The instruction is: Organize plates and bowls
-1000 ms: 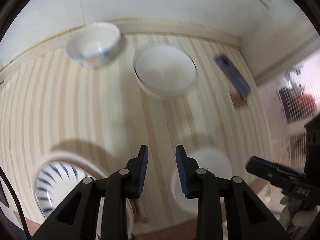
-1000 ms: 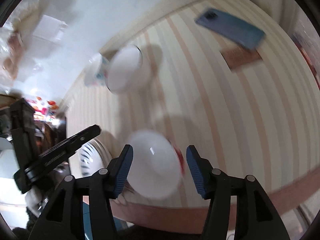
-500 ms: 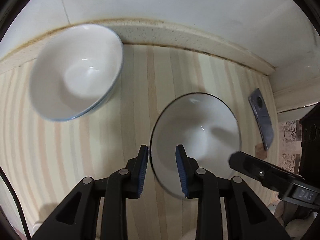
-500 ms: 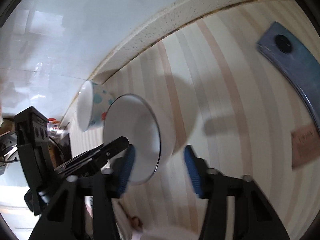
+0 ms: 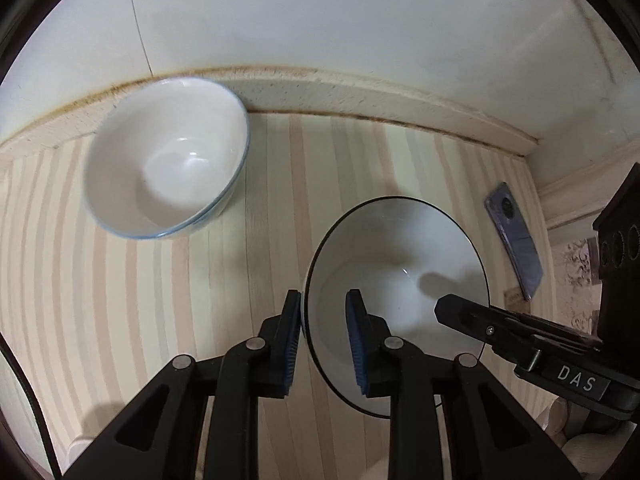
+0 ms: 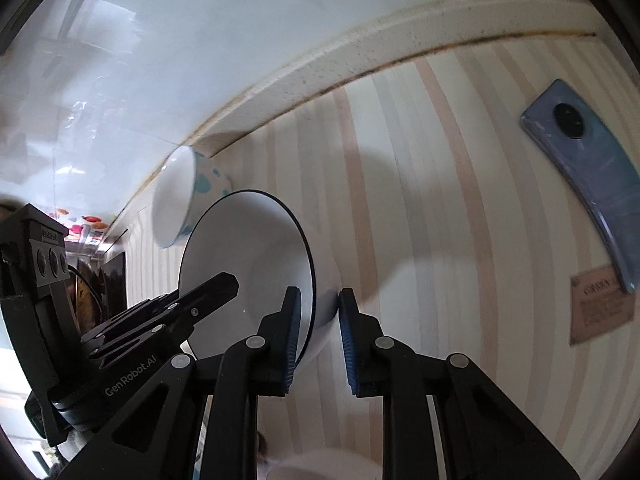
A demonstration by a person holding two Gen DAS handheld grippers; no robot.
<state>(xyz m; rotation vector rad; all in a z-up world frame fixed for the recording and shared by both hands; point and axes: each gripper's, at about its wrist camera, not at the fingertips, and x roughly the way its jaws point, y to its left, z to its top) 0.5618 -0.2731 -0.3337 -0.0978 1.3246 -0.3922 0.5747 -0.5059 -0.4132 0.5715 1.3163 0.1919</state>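
Observation:
A white bowl with a thin black rim point(image 5: 400, 256) point(image 6: 256, 256) is near the middle of the striped table point(image 5: 160, 300). My left gripper point(image 5: 323, 308) is shut on its left rim, one pad outside and one inside. My right gripper point(image 6: 319, 300) is shut on the opposite wall, and one of its fingers point(image 5: 460, 310) shows over the bowl's right side. Whether the bowl rests on the table is unclear. A second white bowl with a blue rim and blue spots point(image 5: 164, 168) point(image 6: 188, 192) stands apart by the back ledge.
A raised cream ledge point(image 5: 360, 92) and white wall close off the back of the table. A blue phone point(image 5: 514, 240) point(image 6: 580, 160) lies at the right with a small brown card point(image 6: 600, 304) beside it. Part of another white dish point(image 6: 320, 464) shows at the near edge.
Both grippers moved forward from the near dishes to the black-rimmed bowl. The right gripper's fingers closed from wide apart onto its wall, and the left gripper's gap narrowed on the rim.

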